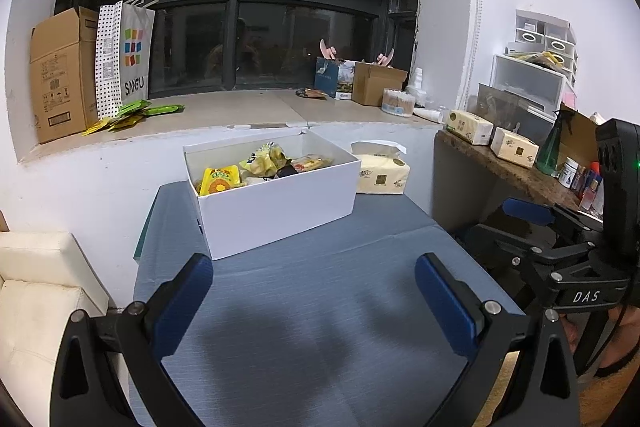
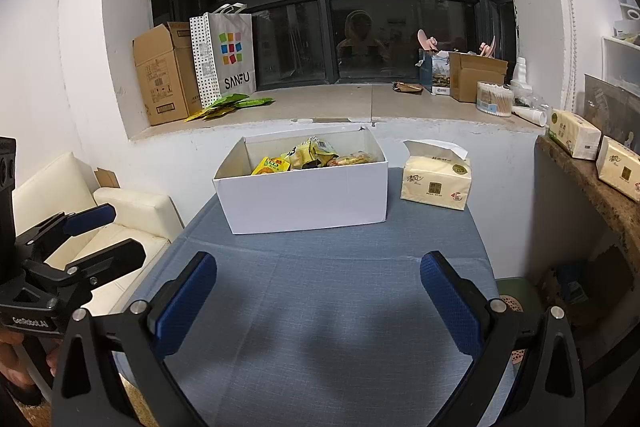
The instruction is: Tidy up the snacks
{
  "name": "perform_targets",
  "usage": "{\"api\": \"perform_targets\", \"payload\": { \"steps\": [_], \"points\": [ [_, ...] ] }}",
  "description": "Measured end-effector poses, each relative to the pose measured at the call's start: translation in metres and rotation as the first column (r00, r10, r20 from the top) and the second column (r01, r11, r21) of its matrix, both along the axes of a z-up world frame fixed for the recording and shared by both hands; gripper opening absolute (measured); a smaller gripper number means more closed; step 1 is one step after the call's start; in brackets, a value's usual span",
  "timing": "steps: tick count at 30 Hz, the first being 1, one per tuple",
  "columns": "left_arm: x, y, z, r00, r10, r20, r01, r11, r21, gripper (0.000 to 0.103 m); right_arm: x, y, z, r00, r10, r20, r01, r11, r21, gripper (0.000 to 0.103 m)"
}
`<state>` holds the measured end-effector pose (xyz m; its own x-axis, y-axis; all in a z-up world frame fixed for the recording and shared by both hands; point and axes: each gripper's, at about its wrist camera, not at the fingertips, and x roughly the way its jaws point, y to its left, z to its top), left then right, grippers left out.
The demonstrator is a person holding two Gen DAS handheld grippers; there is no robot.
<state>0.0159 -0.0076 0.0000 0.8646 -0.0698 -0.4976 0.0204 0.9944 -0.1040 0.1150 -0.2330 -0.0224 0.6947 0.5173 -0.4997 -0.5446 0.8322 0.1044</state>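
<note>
Both grippers (image 1: 314,291) (image 2: 318,291) hanging spread, empty. Snacks (image 2: 312,157) sitting in box (image 2: 304,199): likely light, crinkly, crushable; pinching packet edges looking best.

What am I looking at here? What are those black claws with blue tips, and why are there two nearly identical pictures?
No robot: a person holds a two-finger gripper in each hand, each carrying a forward-looking camera. One picture looks along the left gripper, the other along the right gripper; each also glimpses the other at its edge. Both are open and hold nothing. On the blue-grey table stands a white box with snack packets inside, and beside it a tissue pack.
</note>
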Motion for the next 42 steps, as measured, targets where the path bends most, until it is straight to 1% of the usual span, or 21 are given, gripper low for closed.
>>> {"api": "perform_targets", "payload": {
  "steps": [7, 13, 20, 30, 42],
  "points": [
    [0.0002, 0.0002, -0.0002, 1.000, -0.015, -0.004, 0.015, 1.000, -0.022, 0.103, 0.0002, -0.0008, -0.0008, 1.000, -0.001, 0.000, 0.001, 1.000, 0.000, 0.103],
    [-0.0001, -0.0025, -0.0006, 1.000, -0.029, -0.006, 0.029, 0.999, -0.020, 0.103, -0.0003, -0.0001, -0.0012, 1.000, 0.001, -0.002, -0.001, 1.000, -0.002, 0.103],
    [0.0001, -0.0011, -0.0014, 1.000, -0.022, -0.008, 0.022, 0.999, -0.028, 0.103, -0.0005, 0.0002, -0.0011, 1.000, 0.002, -0.002, -0.002, 1.000, -0.001, 0.103],
    [-0.0002, -0.0035, -0.0033, 1.000, -0.018, -0.017, 0.018, 1.000, 0.001, 0.103, -0.0002, -0.0004, -0.0019, 1.000, 0.002, -0.007, -0.002, 1.000, 0.001, 0.103],
    [0.0002, -0.0055, -0.0030, 1.000, -0.019, -0.009, 0.019, 1.000, 0.011, 0.103, -0.0014, -0.0006, -0.0023, 1.000, 0.004, -0.009, -0.004, 1.000, 0.000, 0.103]
  ]
}}
